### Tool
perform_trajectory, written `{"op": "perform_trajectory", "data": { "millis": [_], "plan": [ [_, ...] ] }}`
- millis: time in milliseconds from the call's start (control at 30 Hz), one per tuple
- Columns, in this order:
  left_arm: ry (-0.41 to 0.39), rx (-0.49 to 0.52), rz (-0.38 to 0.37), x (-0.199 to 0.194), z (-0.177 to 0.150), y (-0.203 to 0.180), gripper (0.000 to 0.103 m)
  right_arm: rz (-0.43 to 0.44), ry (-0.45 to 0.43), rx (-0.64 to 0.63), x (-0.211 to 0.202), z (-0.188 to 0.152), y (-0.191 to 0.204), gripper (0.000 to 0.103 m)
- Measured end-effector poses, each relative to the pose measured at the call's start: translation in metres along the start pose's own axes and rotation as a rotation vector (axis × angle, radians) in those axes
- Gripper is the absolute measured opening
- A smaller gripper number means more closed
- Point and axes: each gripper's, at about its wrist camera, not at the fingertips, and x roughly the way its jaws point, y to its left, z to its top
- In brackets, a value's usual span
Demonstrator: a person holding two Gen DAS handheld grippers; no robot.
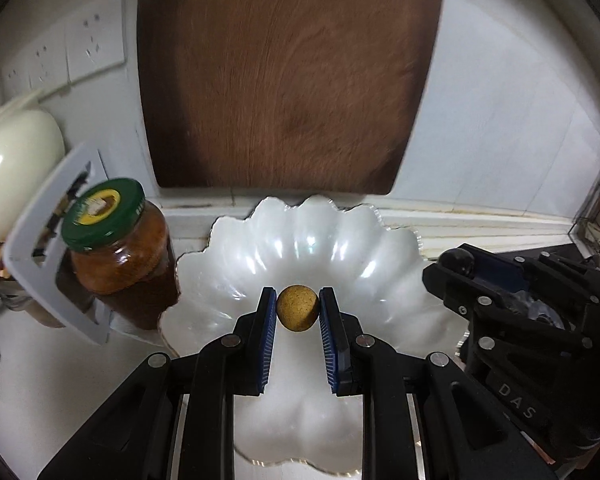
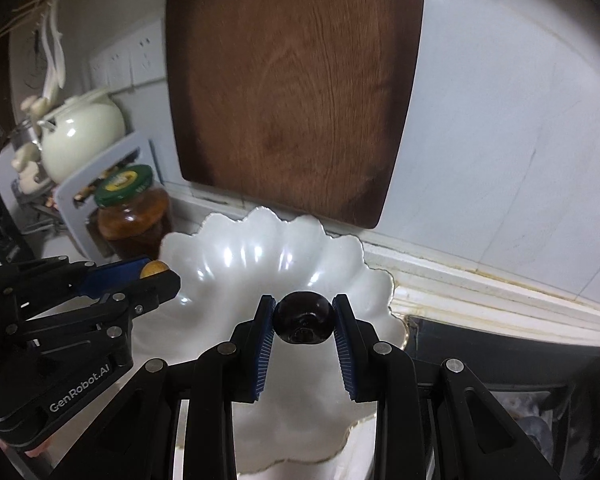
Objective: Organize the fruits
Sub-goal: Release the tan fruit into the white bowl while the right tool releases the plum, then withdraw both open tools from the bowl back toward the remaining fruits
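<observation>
A wooden cutting board point(image 1: 288, 80) leans upright against the pale wall point(image 1: 500, 92), its foot on the white counter ledge point(image 2: 480, 284). White wall sockets point(image 1: 80, 44) sit to its left. Below them stand a cream teapot point(image 2: 82, 136), a jar with a green lid point(image 1: 118, 240) and a pale blue-grey rack point(image 1: 44, 256) just beside the jar. Soft light glints off the teapot.

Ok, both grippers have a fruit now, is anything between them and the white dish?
Nothing visible. The left gripper holds the tan fruit and the right gripper holds the dark fruit, both over the scalloped white dish, whose basin shows nothing in it. The jar stands off its left rim.
</observation>
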Motion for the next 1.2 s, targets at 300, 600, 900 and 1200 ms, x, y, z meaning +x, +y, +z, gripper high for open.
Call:
{"op": "perform_trajectory", "data": {
  "millis": [300, 600, 900, 1200],
  "plan": [
    [0.073, 0.007, 0.018, 0.045, 0.009, 0.007, 0.022, -0.002, 0.07, 0.003, 0.041, 0.001, -0.009, 0.031],
    [0.122, -0.002, 0.01, 0.065, 0.01, 0.008, 0.04, 0.004, 0.111, 0.016, 0.06, -0.002, -0.012, 0.031],
    [0.098, -0.005, 0.044, 0.046, 0.009, 0.012, 0.057, -0.047, 0.077, 0.006, 0.047, -0.004, -0.013, 0.055],
    [0.048, -0.006, 0.097, 0.003, 0.0, 0.014, 0.064, -0.079, 0.023, 0.012, 0.009, -0.013, -0.012, 0.055]
  ]
}}
